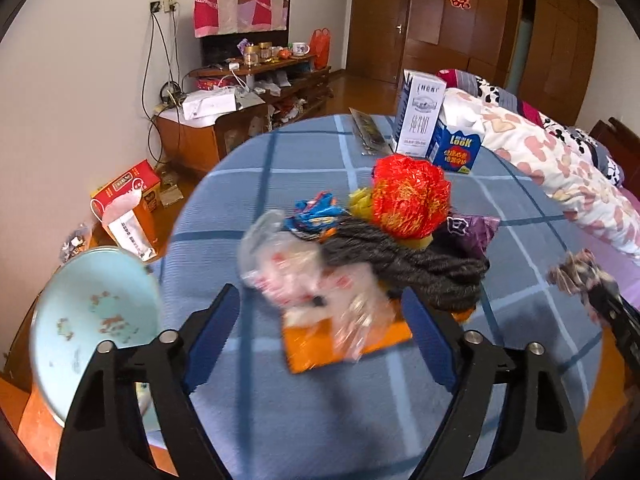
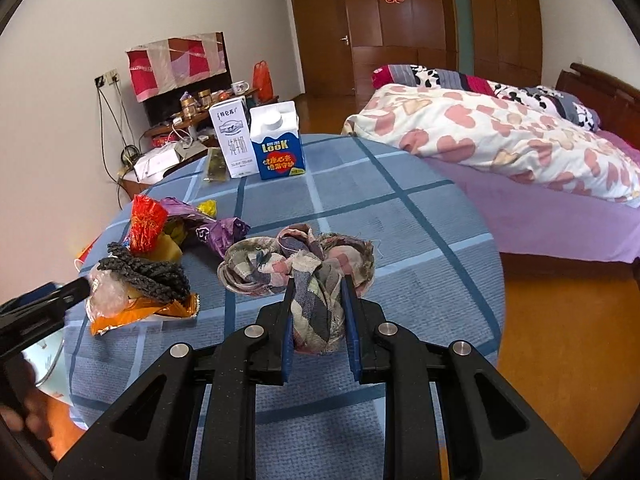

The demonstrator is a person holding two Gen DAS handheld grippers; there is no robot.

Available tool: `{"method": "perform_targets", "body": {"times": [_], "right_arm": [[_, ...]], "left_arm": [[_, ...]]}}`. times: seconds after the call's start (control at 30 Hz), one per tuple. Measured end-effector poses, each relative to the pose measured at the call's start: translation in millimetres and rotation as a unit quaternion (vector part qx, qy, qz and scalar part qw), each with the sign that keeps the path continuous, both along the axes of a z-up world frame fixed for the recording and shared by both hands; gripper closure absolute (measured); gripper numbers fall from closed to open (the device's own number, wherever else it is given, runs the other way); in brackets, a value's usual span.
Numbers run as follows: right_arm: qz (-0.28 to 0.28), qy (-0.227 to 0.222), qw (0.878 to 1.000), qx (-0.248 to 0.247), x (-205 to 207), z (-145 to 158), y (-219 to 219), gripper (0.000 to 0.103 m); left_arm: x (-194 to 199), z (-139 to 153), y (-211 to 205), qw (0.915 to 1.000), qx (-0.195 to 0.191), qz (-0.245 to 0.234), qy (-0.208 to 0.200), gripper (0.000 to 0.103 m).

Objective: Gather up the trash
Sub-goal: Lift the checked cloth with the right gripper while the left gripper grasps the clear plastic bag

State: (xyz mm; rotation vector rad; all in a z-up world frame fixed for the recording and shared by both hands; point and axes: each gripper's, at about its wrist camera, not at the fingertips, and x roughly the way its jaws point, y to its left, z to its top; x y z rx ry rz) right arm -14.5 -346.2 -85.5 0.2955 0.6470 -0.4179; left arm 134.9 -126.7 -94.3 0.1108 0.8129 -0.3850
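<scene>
A heap of trash lies on the round table's blue checked cloth (image 1: pixel 280 420): a red foil wrapper (image 1: pixel 408 200), a dark braided rope (image 1: pixel 400 264), a blue wrapper (image 1: pixel 316 212), a purple wrapper (image 1: pixel 476 228), a crumpled clear plastic wrapper (image 1: pixel 304 280) and a flat orange wrapper (image 1: pixel 312 348). My left gripper (image 1: pixel 320 292) stands open, its pads either side of the clear plastic and apart from it. My right gripper (image 2: pixel 319 280) is shut on a bundle of patchwork cloth scraps (image 2: pixel 304 264), held just above the table to the right of the heap (image 2: pixel 148 256).
A pale blue basin (image 1: pixel 92 320) sits low beside the table's left edge. Two milk cartons (image 1: pixel 420 116) (image 1: pixel 456 148) and a dark flat packet (image 1: pixel 370 132) stand at the table's far side. A bed with a heart-print quilt (image 2: pixel 500 136) lies right; a red box (image 1: pixel 128 204) is on the floor.
</scene>
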Motion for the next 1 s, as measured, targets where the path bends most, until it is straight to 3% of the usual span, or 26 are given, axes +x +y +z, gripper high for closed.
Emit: {"method": "perform_targets", "body": {"times": [0.07,0.13,0.23,0.57,1.0], "right_arm": [[0.001,0.001,1.000,0.005,-1.1,-1.2,-0.6,0.081],[0.003,0.001,1.000,0.009,-1.8,-2.9,-1.9,0.081],[0.003,-0.002,1.000,0.013,-3.5,-3.4,-1.9,0.081],[0.014,-0.022,1.000,0.017,-4.7,3.9,11.7,0.081],[0.050,-0.033,0.998,0.010,0.7,18.2,56.6,0.081]], "left_arm": [[11.3,-13.7,-11.1,0.9998,0.016,0.003,0.013,0.033],[19.9,-25.1,-10.9,0.9992,0.020,0.006,0.033,0.057],[24.5,-26.3,2.7,0.9988,-0.007,0.010,0.047,0.076],[-9.3,19.0,44.4,0.9993,-0.004,0.004,-0.036,0.081],[-42.6,43.2,74.8,0.9972,0.017,0.016,-0.072,0.081]]}}
